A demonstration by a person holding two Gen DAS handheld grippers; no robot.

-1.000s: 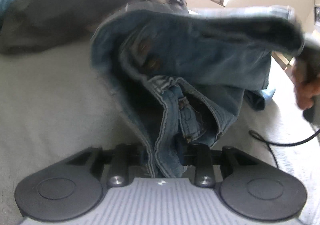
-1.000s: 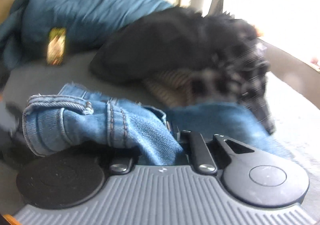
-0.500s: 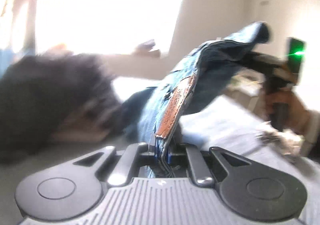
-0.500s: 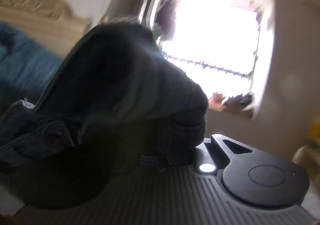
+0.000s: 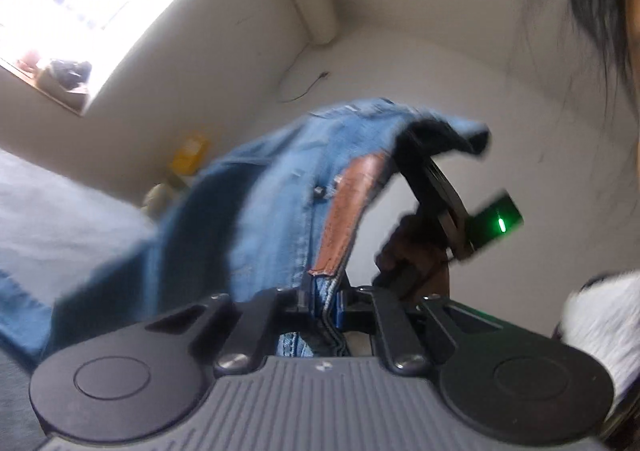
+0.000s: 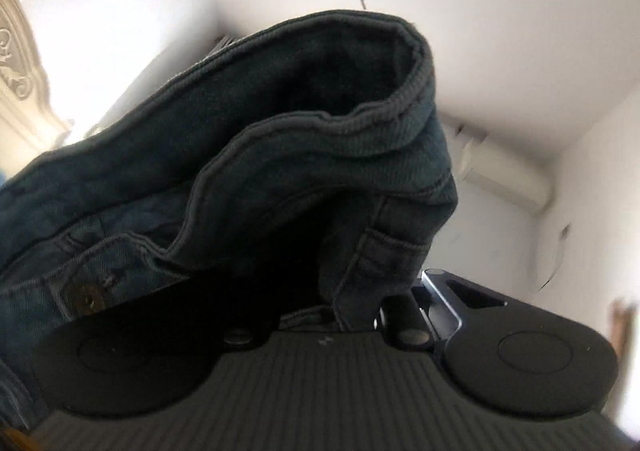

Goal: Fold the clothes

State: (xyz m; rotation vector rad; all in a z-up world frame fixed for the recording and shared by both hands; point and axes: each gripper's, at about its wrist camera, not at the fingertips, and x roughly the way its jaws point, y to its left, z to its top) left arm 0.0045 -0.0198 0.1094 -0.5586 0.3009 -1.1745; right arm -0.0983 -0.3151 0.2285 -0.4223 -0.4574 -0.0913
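Both hand-held grippers clamped on jeans waistband, left hand-held gripper by leather patch, right hand-held gripper near belt loop, lifted clear of bed, likely to let legs hang straight before folding.

Jeans over right hand-held gripper
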